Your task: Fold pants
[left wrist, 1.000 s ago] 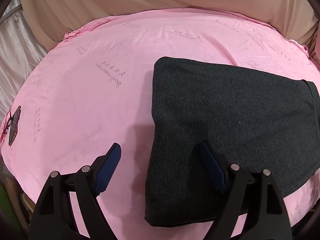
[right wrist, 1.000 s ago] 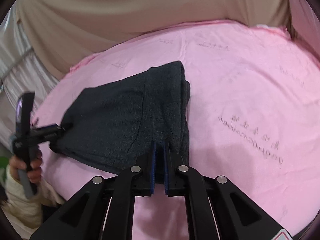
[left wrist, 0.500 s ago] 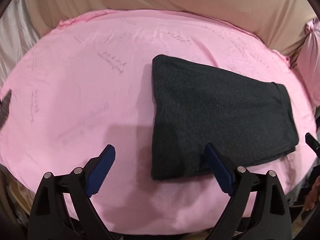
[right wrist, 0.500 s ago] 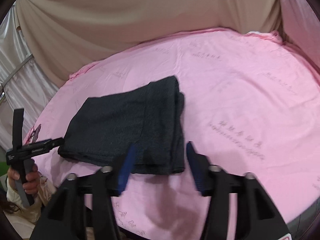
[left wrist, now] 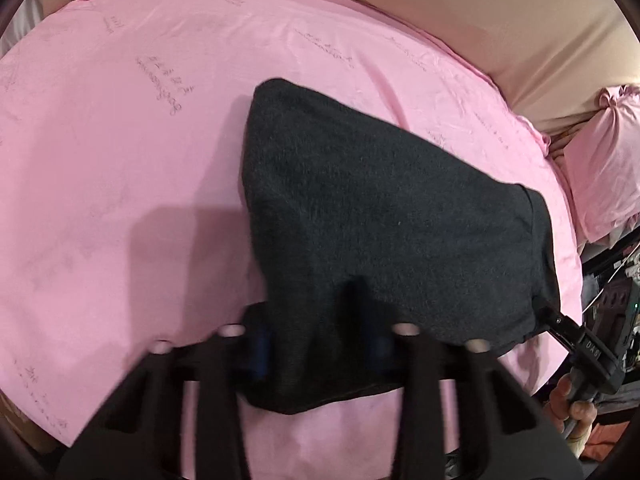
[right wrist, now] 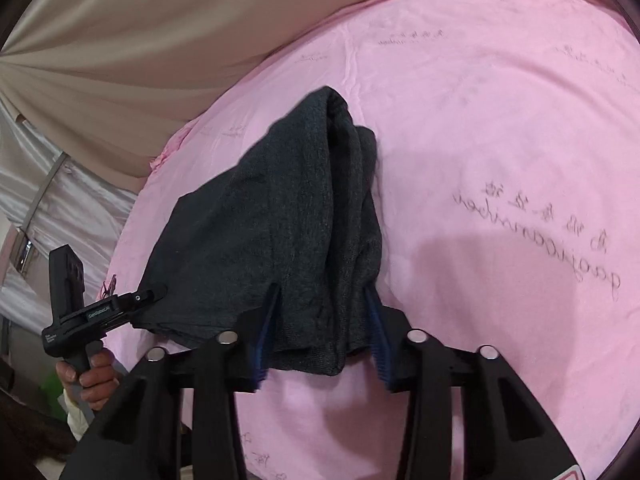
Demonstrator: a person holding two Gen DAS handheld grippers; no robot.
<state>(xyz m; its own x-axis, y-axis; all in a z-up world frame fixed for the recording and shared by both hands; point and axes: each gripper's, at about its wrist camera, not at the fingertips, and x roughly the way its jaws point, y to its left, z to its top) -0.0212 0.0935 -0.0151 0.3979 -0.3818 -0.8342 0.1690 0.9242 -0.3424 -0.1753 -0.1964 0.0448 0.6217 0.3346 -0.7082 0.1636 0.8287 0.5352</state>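
We work over the wide pink printed bedsheet (left wrist: 120, 200), and everything below is placed against it. Lying near the middle of that sheet, towards its near edge, is the dark charcoal knitted pair of pants (left wrist: 380, 220), already folded into a thick, several-layered bundle whose stacked edges show in the right wrist view (right wrist: 304, 216).

We judge the fabric soft, limp and light, with a grippy knit surface; it should sag between any two held points and its layers could slide apart, so we would take hold at the two near corners, pinching through every layer.

Our left gripper (left wrist: 320, 348) is closing on the near edge of the bundle, cloth bunched between its blurred blue pads. Our right gripper (right wrist: 320, 328) is closing too, the folded end lying between its blue pads (right wrist: 262, 332), which already seem to press the cloth.
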